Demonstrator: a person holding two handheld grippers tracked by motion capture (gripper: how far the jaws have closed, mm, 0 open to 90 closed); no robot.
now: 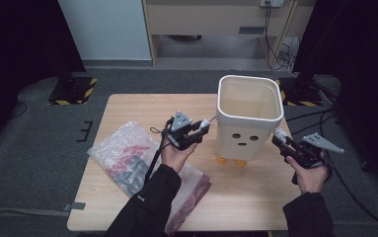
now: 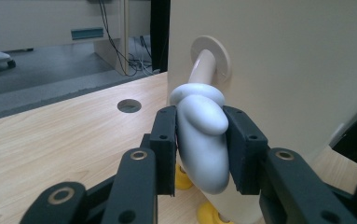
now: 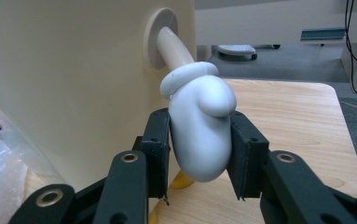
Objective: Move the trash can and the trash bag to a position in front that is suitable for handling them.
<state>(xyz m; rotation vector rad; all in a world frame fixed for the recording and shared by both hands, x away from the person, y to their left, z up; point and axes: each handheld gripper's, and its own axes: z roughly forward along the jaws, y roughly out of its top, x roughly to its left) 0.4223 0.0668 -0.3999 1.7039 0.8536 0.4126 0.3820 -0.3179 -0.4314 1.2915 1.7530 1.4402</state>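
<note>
Two grippers are flanking the cream bin (image 1: 249, 116) on the table (image 1: 127, 106) in the high view: your left gripper (image 1: 200, 129), your right gripper (image 1: 281, 138). Left gripper view: jaws are clamping the bin's mitten hand (image 2: 202, 140). Right gripper view: jaws are pinching the other mitten (image 3: 202, 126).

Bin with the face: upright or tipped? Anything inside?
Upright: the bin stands on its yellow feet on the table, open rim up. Its visible interior looks empty.

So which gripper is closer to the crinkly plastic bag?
Left. The left gripper is just beside the plastic bag; the right gripper is beyond the bin.
</note>
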